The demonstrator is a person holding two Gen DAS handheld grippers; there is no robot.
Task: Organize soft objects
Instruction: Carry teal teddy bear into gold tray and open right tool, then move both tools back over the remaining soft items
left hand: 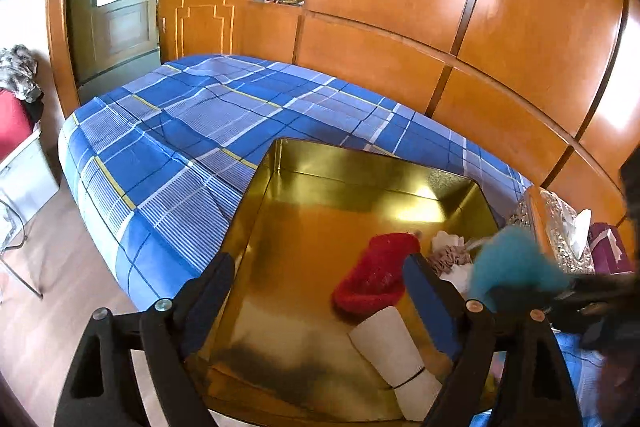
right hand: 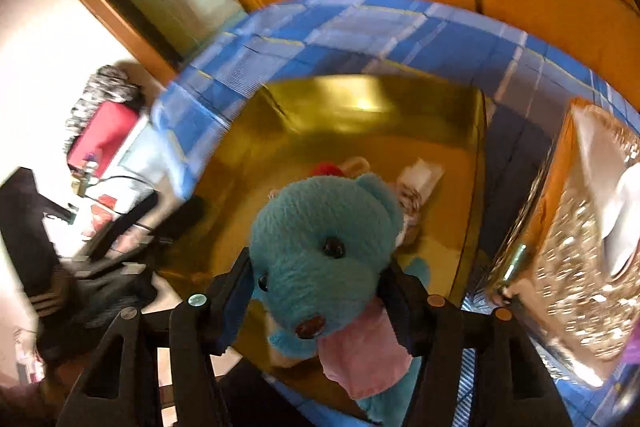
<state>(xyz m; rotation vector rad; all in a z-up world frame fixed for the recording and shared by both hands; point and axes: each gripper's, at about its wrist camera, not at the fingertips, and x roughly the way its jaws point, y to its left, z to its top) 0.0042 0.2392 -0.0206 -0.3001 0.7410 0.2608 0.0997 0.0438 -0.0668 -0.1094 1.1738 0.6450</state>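
A gold metal tin (left hand: 304,163) lies open on the blue plaid bed (left hand: 180,115). Inside it lie a red knitted piece (left hand: 376,275), a white rolled cloth (left hand: 396,351) and a beige frilly item (left hand: 450,253). My left gripper (left hand: 320,291) is open and empty just above the tin's near side. My right gripper (right hand: 316,287) is shut on the head of a teal teddy bear (right hand: 324,239) in a pink shirt, held over the tin (right hand: 360,99). The bear also shows blurred in the left wrist view (left hand: 512,267), above the tin's right edge.
A sequinned tissue box (right hand: 580,267) stands right of the tin on the bed. Orange wooden wardrobe panels (left hand: 440,7) run behind the bed. A door (left hand: 120,7), a red bag (left hand: 12,123) and a white bin (left hand: 24,175) are at left by the wooden floor.
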